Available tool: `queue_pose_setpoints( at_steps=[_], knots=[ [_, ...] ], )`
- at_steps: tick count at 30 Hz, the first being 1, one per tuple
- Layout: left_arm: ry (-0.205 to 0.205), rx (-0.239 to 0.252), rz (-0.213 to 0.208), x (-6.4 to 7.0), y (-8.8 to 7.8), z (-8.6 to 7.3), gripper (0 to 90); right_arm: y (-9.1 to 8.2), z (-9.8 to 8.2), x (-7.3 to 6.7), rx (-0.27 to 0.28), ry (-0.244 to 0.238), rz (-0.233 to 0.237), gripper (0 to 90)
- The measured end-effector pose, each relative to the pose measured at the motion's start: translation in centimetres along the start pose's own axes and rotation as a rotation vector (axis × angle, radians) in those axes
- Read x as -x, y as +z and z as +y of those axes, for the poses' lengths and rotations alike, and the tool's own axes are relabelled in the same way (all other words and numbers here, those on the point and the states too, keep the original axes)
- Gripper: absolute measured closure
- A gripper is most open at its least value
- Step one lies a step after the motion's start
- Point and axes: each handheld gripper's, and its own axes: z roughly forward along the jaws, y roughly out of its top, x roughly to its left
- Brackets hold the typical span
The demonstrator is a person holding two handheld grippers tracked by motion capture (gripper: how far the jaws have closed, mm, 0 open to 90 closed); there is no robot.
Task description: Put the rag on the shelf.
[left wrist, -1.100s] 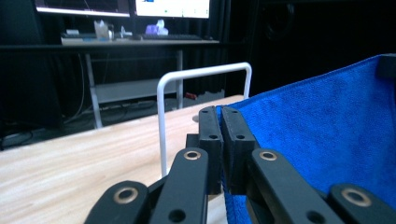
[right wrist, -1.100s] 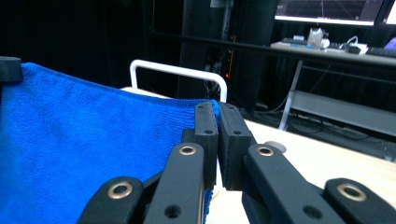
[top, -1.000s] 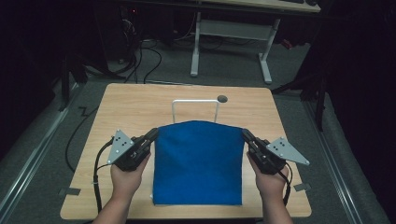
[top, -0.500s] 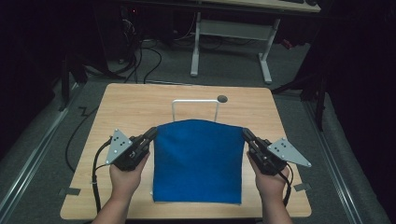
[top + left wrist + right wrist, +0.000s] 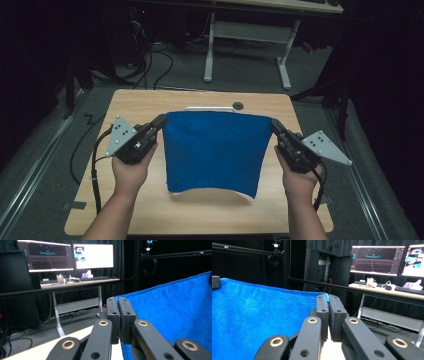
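I have the blue rectangular terry cloth point(image 5: 214, 152) pinched at its two far corners: my left gripper point(image 5: 161, 121) clamps the left one, my right gripper point(image 5: 274, 125) the right, jaws closed tight on fabric in both gripper views. The cloth hangs stretched between them above the light wooden table point(image 5: 145, 102), near hem loose. Bare tabletop lies on either side. A white metal bracket point(image 5: 208, 108) peeks out behind the cloth, mostly hidden.

I'm seeing bare table point(image 5: 150, 102) lying open left, right and near of the hanging blue cloth point(image 5: 215, 150); a white rack point(image 5: 209, 108) is blocking passage just behind it.
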Motion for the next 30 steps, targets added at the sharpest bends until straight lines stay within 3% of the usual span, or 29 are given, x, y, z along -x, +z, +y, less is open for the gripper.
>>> queue_pose_setpoints(
  at_steps=[9, 12, 16, 23, 30],
  knots=[
    [0.018, 0.032, 0.001, -1.5, 2.1, 2.4, 88.8, 2.6, 2.4, 1.1, 0.008, 0.004, 0.001, 88.1],
    [0.027, 0.005, 0.03, -2.6, 3.4, 2.6, 88.8, 3.7, 2.7, 1.6, -0.001, 0.007, -0.008, 88.1],
    [0.077, -0.028, 0.079, -3.1, 4.2, 2.2, 88.8, 5.0, 2.8, 2.2, -0.016, 0.021, -0.014, 88.1],
    [0.072, -0.072, 0.083, -3.9, 5.6, 1.5, 88.8, 7.0, 2.4, 3.2, -0.045, 0.04, -0.033, 88.2],
    [0.07, -0.129, 0.109, -5.6, 8.0, 1.5, 88.9, 9.4, 2.4, 4.1, -0.071, 0.034, -0.057, 88.2]
  ],
)
